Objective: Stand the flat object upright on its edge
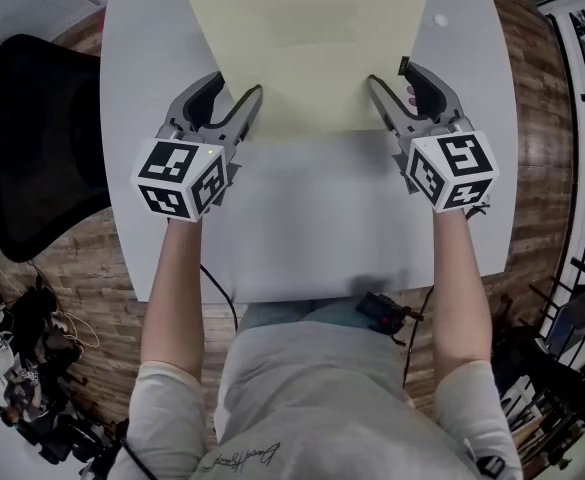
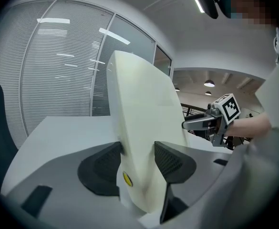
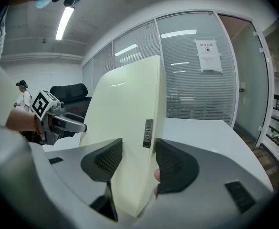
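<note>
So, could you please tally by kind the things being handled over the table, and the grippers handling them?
Pale yellow panel: 1, clamped at its near corners
Grippers: 2, the left gripper and the right gripper, each shut on the panel
Total: 3

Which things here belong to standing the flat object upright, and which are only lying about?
Job: pale yellow panel; left gripper and right gripper, both clamped on it; grey table.
Lying about: black chair; small black device at table edge; floor cables.
</note>
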Available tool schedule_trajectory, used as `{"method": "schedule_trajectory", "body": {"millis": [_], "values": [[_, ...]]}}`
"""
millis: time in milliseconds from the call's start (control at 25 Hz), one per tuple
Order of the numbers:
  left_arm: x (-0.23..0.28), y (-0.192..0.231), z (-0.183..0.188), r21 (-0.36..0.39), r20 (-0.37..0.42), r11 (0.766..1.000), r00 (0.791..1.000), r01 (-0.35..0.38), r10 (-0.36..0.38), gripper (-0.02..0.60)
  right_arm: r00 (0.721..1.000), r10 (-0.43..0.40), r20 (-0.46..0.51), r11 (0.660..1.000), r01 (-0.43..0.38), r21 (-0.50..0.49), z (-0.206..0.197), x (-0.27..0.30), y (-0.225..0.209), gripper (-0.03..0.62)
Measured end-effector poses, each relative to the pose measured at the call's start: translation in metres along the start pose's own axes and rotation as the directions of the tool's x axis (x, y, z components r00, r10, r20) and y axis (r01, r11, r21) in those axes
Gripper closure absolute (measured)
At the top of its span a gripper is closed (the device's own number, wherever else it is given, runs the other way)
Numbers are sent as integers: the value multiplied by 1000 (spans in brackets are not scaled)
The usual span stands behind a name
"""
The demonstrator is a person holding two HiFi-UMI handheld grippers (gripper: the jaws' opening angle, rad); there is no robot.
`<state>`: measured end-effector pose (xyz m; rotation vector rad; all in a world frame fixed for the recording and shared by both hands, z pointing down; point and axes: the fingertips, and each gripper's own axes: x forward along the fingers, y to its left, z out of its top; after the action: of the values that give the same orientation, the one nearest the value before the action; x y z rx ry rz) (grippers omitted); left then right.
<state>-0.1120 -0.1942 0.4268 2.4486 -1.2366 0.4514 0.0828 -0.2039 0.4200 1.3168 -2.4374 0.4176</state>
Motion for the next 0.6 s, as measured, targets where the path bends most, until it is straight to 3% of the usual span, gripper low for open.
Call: {"method": "schedule_trajectory", "body": {"millis": [600], "values": [[9,1,14,100,71,993,996,-60,53,348,997,-39,60,999,40,-23,3,5,-11,359]]}}
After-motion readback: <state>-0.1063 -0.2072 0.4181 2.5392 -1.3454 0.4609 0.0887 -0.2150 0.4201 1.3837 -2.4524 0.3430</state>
